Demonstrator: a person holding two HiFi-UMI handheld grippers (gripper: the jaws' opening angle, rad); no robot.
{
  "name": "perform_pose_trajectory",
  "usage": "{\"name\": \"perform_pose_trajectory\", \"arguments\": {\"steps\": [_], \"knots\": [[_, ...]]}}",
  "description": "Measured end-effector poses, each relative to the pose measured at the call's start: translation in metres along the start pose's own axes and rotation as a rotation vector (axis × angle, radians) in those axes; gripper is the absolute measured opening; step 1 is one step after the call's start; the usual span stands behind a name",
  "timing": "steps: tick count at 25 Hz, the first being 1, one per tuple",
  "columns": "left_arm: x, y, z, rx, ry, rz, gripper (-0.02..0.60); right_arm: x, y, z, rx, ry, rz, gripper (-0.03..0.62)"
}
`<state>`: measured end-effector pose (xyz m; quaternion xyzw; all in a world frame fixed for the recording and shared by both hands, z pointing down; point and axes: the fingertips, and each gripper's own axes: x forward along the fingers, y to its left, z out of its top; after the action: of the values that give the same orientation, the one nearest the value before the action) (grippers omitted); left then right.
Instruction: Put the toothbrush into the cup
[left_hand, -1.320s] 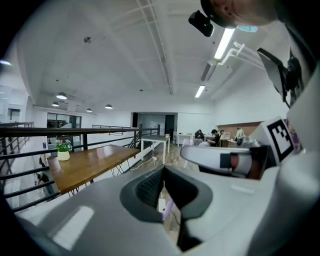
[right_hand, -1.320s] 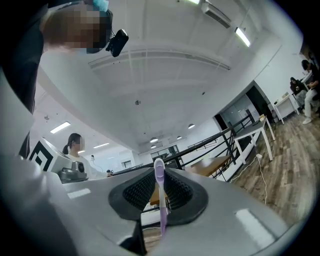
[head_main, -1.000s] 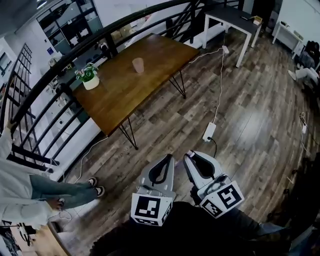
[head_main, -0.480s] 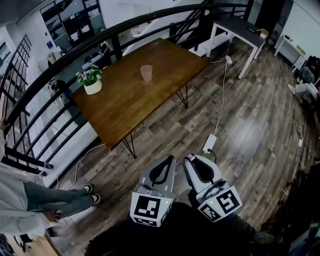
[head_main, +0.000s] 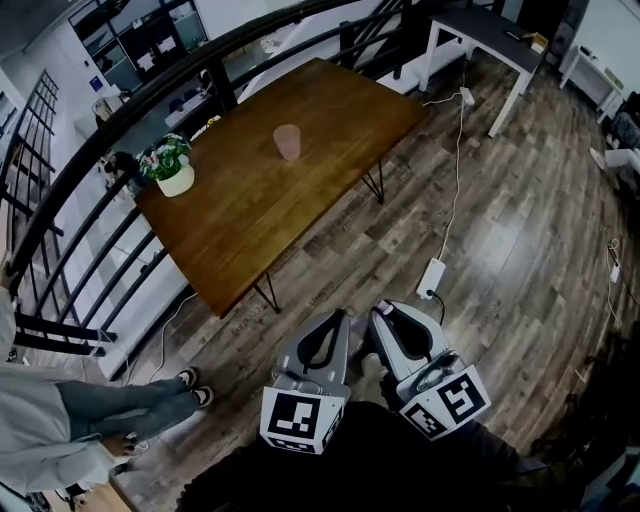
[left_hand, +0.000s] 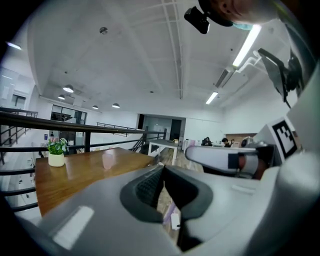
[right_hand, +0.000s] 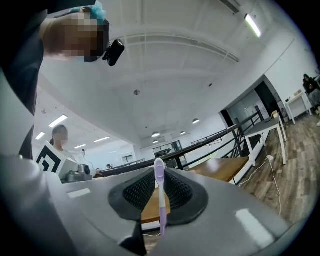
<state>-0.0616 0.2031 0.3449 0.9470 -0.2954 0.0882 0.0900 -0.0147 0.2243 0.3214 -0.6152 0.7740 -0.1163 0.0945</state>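
Right gripper (right_hand: 159, 172) is clamped on the toothbrush (right_hand: 160, 200): lilac, slim, upright between the pads, head poking above the tips. Likely light, stiff plastic with a smooth handle apt to pivot, so a mid-handle hold suits. Left gripper (left_hand: 162, 169) has its tips together, empty. Pink cup (head_main: 287, 141) stands upright at upper centre on the wooden table (head_main: 250, 215), well apart from both grippers. Potted plant (head_main: 172, 170) at the table's left end. Plank floor (head_main: 500, 230), power strip (head_main: 432, 278), black railing (head_main: 120, 135) upper left.

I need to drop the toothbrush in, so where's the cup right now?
In the head view the pink cup stands alone on the wooden table, toward its far end, to the right of the potted plant.
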Motion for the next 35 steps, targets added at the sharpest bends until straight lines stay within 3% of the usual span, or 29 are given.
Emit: {"name": "perform_pose_trajectory", "arguments": {"steps": [6,19,25,35], "knots": [[0.07,0.008,0.015,0.024,0.036,0.024,0.009,0.038,-0.059,0.02,0.026,-0.001,0.033,0.055],[0.186,0.008,0.064,0.075,0.01,0.084,0.009,0.095,-0.166,0.079,0.027,-0.069,0.113,0.055],[0.207,0.035,0.062,0.054,0.027,0.147,0.009,0.129,-0.179,0.072,0.044,-0.037,0.161,0.055],[0.249,0.119,0.066,-0.039,0.05,0.221,0.009,0.222,-0.192,0.053,0.052,0.07,0.204,0.055]]}}
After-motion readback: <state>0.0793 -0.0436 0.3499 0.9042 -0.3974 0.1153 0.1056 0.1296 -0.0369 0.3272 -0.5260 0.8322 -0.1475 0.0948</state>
